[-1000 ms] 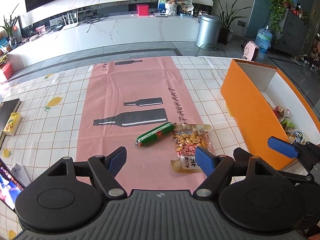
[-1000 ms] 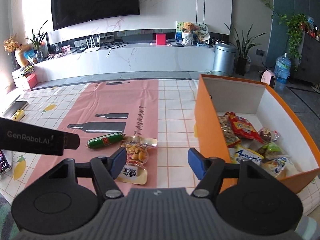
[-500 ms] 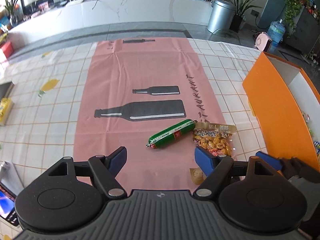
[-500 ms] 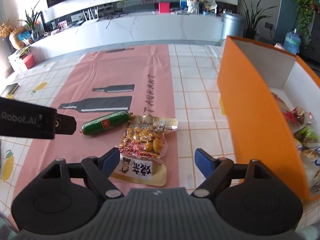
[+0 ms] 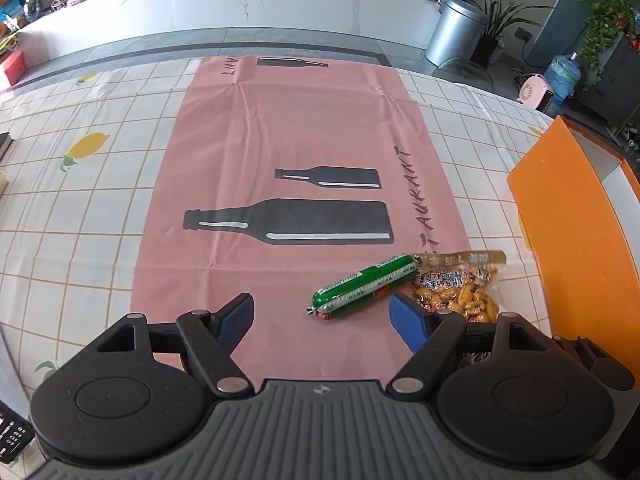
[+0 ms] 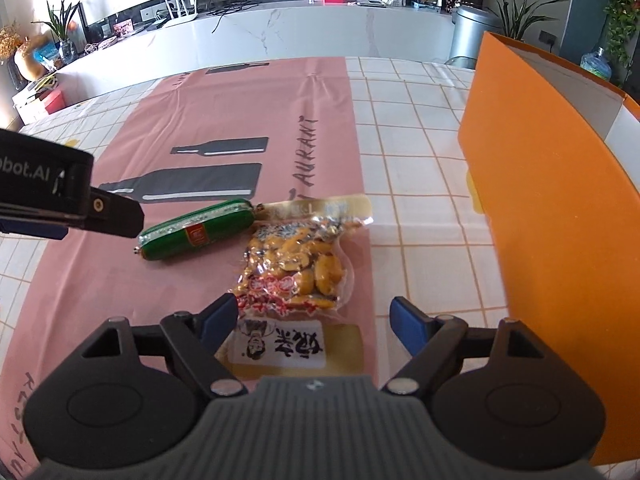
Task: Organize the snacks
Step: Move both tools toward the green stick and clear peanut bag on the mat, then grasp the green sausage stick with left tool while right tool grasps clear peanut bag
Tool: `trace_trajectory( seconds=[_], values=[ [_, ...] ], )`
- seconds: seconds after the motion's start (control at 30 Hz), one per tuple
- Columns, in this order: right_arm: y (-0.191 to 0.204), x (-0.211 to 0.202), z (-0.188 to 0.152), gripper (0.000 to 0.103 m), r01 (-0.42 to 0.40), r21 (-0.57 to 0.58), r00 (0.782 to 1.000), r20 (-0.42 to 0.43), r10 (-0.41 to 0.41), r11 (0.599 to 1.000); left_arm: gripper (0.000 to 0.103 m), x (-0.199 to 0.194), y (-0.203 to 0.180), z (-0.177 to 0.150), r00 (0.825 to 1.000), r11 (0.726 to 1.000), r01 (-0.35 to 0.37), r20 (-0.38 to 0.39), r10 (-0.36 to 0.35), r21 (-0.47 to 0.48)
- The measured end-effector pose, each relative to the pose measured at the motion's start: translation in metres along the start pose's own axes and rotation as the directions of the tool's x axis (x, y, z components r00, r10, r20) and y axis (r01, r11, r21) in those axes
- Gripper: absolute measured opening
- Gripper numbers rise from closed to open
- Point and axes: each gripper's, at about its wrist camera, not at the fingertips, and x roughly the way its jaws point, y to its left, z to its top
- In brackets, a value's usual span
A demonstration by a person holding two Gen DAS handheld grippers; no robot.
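Left gripper [image 5: 322, 318]: fingers spread wide, nothing held, poised above the pink mat [image 5: 280, 128]. Right gripper [image 6: 312, 316]: fingers have just been opening and stand wide, straddling the snack bag [image 6: 298, 268] without pressing it. The green sausage [image 6: 196, 234] lies just left of the bag, touching it. The orange box [image 6: 560, 216] stands to the right on the tabletop [image 6: 416, 132].

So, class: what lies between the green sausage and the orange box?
The clear peanut packet, touching the green sausage; then bare checked tablecloth up to the orange box, in the right wrist view.
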Motion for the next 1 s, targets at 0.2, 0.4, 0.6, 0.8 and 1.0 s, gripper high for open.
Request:
trace_trajectory(
  seconds=[0.2,0.4,0.6,0.8,1.0],
  values=[
    [-0.023,-0.006,0.004,0.075,-0.008,0.037,1.0,0.012,0.008,0.999,0.09,0.008,-0.017,-0.003,0.999,0.994,0.031,0.011,-0.032,0.104],
    [-0.01,-0.011,0.011,0.081,-0.003,-0.209,0.992,0.119,0.029,0.978,0.088,0.029,-0.031,-0.006,1.0,0.957,0.002,-0.028,0.006,0.29],
    [-0.002,-0.004,0.013,0.081,-0.076,-0.316,0.981,0.148,0.128,0.946,0.081,0.043,-0.033,-0.003,0.997,0.918,0.022,-0.071,0.007,0.396],
    [0.002,0.009,0.012,0.081,-0.08,-0.316,0.982,0.14,0.13,0.945,0.06,0.051,-0.033,-0.003,0.99,0.934,0.056,-0.141,-0.006,0.353],
    [-0.002,0.007,0.008,0.076,-0.088,-0.28,0.985,0.121,0.126,0.956,0.042,0.045,-0.032,-0.005,0.984,0.976,0.081,-0.173,-0.045,0.204]
  ],
)
